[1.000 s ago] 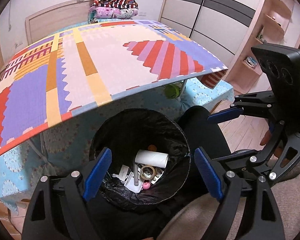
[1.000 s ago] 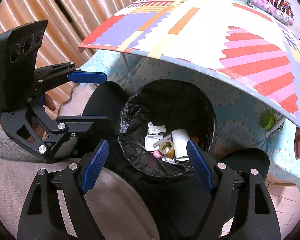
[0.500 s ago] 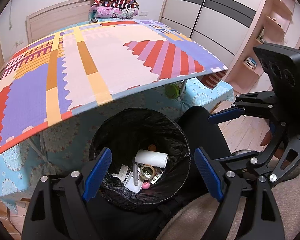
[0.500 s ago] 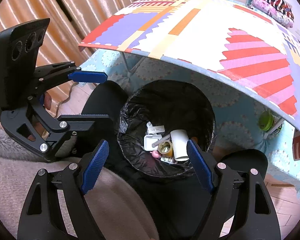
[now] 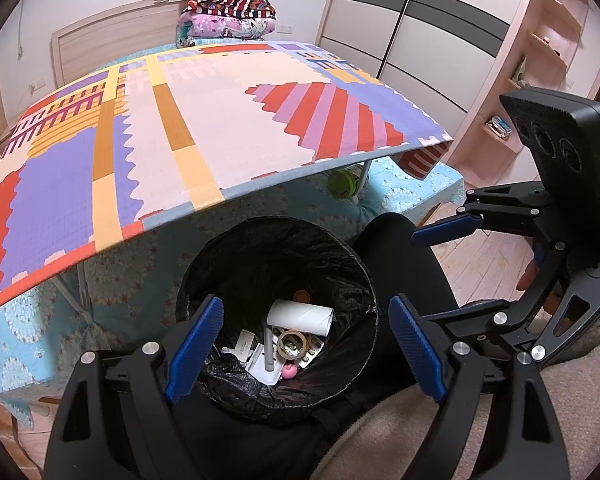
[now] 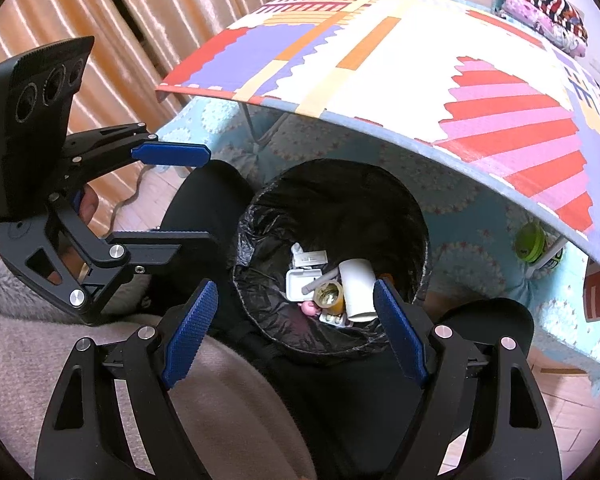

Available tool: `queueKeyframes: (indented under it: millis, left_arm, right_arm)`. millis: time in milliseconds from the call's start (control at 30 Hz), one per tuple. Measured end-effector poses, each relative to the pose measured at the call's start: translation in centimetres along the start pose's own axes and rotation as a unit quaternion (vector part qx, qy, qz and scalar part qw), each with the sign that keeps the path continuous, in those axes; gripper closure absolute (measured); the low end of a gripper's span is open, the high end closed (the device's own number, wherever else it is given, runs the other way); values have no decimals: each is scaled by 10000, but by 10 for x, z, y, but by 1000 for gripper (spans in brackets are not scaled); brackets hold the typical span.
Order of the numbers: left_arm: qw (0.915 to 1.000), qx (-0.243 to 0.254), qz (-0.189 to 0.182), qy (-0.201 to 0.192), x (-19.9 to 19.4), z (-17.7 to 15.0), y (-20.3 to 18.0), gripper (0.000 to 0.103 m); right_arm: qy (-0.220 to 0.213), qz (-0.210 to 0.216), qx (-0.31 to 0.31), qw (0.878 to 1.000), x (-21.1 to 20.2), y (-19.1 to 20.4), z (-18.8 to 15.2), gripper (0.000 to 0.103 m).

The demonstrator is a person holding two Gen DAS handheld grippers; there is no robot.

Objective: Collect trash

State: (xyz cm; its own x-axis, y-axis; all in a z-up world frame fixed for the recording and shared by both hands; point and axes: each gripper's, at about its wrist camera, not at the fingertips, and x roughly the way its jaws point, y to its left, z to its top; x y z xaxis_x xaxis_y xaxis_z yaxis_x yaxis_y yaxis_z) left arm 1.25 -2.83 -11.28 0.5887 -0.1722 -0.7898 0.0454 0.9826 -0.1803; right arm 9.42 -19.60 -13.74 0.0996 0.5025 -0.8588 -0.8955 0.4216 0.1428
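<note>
Left wrist view: the left gripper (image 5: 306,350) hangs above a bin (image 5: 278,320) lined with a black bag, its jaws wide and holding nothing. The bin stands on the floor between the person's black-clad legs, just below the edge of a worktop (image 5: 204,128) covered by a bright patterned mat. Trash lies at the bottom of the bin: a white paper tube (image 5: 301,316), a tape roll (image 5: 293,342) touching it, a grey stick (image 5: 268,350) across a white tray (image 5: 262,368), a small pink item (image 5: 290,370) and a blister pack (image 5: 314,350). To the right, the right gripper (image 5: 456,272) hovers near the knee, its jaws also wide and empty. Folded blankets (image 5: 228,14) are stacked at the far end, by the wall, and a wardrobe (image 5: 412,32) fills the far right.

Right wrist view: the same bin (image 6: 332,256) sits between the right gripper's (image 6: 296,336) spread blue pads, with the tube (image 6: 358,290), tape roll (image 6: 330,296), tray (image 6: 300,282) and pink item (image 6: 311,309) clustered on the near side of the bag. The left gripper (image 6: 170,196) is seen side-on at left, jaws apart, in front of orange curtains (image 6: 148,12). A green object (image 6: 530,242) rests under the worktop, by one of its legs, on a blue floral cloth (image 6: 460,196).
</note>
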Motion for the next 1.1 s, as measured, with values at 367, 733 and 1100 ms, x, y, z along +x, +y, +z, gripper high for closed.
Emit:
queueKeyframes:
  millis: [367,733,1100]
  left_arm:
    - [10000,-5,-16,0,0,0,-1,21]
    - [10000,1,-32,14,1,-1,-2,21]
    - [10000,4,-39,16,2,-2,-3,21]
  right_arm:
    - [1,-10,20,10000,0,0,0,23]
    - [1,-37,55,10000,0,-1,0,23]
    - [-4,-42,59,10000,-1,-1,1,23]
